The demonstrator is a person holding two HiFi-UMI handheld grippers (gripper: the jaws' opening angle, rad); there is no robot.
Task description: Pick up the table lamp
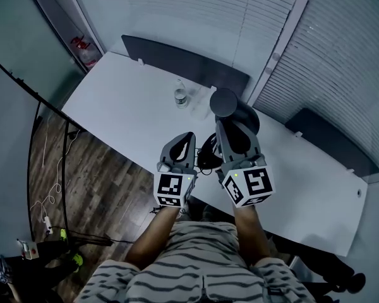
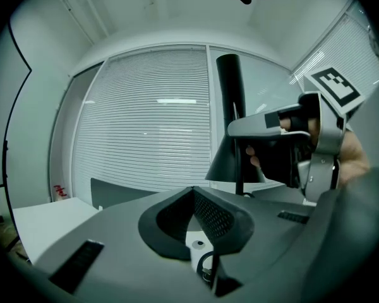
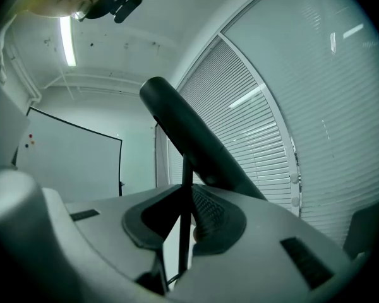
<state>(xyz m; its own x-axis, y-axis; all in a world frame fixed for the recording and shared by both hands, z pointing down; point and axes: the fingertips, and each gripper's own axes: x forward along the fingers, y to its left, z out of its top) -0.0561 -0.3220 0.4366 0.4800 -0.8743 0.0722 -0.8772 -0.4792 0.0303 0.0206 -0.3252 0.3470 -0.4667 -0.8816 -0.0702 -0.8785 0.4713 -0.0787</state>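
Head view has us at a white table [image 1: 123, 96], with the lamp [image 1: 235, 111] held over its near edge. Its stem [image 3: 186, 232] runs upright, and the shade [image 2: 230, 163] opens downward. Our right gripper [image 3: 188, 201] is clamped on the stem. Our left gripper [image 2: 192, 194] hangs just beside it, pads pressed together.

Black table lamp [image 1: 226, 103] — cone shade, thin stem — upright, stem clamped in the right gripper [image 3: 186, 202].

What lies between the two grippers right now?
A dark looped cable, likely the table lamp's, sits between the left gripper and right gripper; the head view shows it.
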